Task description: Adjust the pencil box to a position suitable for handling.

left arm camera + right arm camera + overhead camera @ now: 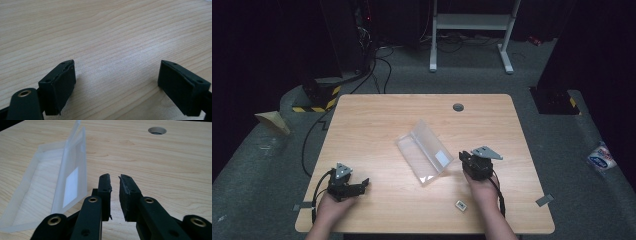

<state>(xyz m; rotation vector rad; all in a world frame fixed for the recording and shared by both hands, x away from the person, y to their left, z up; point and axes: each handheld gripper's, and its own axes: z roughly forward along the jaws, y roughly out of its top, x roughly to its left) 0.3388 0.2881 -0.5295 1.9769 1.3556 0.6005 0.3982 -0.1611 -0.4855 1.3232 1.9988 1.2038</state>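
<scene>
At the table's near right, the right gripper stood with its jaws drawn nearly together, nothing between them, just right of the clear box. That box lay open mid-table, its lid tilted up with a white label on it. Near the front left, the left gripper rested low over the table with jaws wide and empty. A small chip lay by the right hand; a round hole sat farther back.
</scene>
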